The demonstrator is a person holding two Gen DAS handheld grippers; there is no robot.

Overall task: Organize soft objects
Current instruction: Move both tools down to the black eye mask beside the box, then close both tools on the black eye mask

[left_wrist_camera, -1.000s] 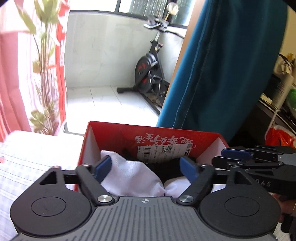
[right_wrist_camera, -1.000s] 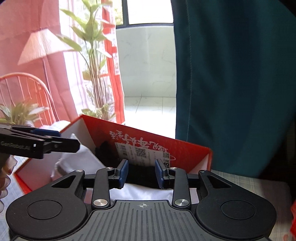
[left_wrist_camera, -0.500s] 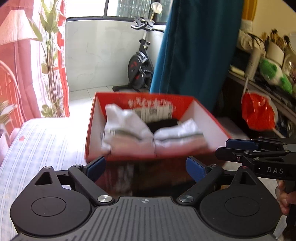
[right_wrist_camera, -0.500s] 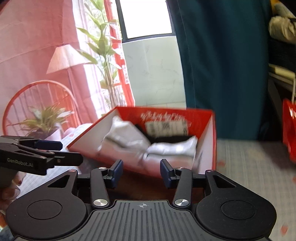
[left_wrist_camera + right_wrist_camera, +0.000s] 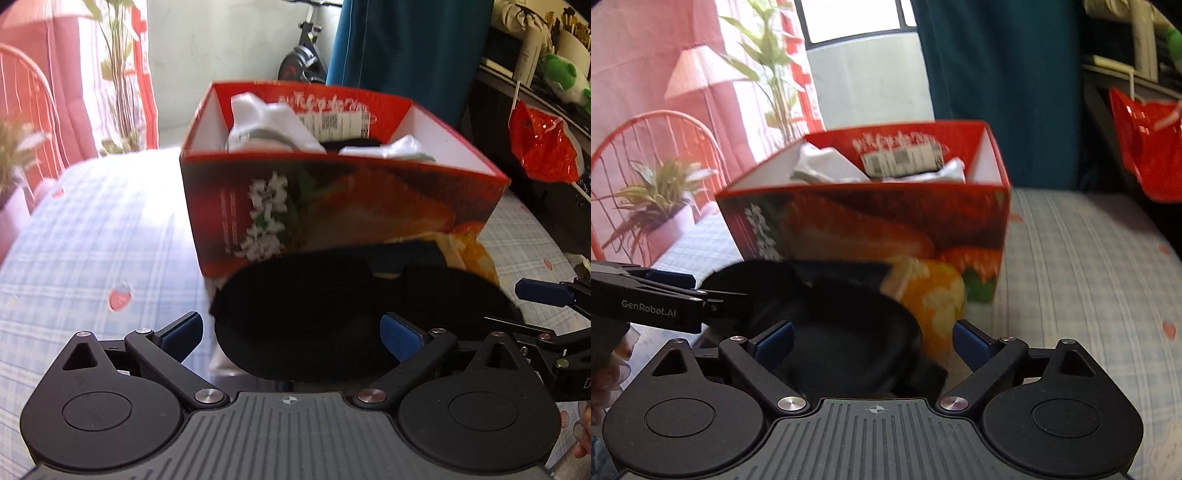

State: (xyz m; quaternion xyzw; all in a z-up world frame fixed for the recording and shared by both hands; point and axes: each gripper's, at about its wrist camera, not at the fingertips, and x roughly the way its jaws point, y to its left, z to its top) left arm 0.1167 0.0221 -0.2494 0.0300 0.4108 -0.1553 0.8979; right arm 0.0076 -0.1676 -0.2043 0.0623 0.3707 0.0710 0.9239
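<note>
In the left wrist view, one red box (image 5: pixel 332 206) is standing on the checked cloth (image 5: pixel 92 240), holding two white folded bundles (image 5: pixel 266 122) with a dark piece between them. One black soft garment (image 5: pixel 317 314) is lying on the cloth against the box's near wall, blocking the wall's lower part. The left gripper (image 5: pixel 291 332) is opening, its jaws spreading wide over the garment's near edge, the pads not pressing it. The right gripper's (image 5: pixel 546 295) tip is poking in at the right edge. Far behind, an exercise bike (image 5: pixel 303 59) and a red bag (image 5: pixel 539 147) are showing. In the right wrist view, the same box (image 5: pixel 871 221) and garment (image 5: pixel 842 325) are appearing, with the right gripper (image 5: pixel 873 341) opening over the garment, nothing pinched, and the left gripper (image 5: pixel 665 295) reaching in from the left. Only this view is showing a potted plant (image 5: pixel 653 199) and a red chair (image 5: pixel 665 125); the bike is hidden here.
</note>
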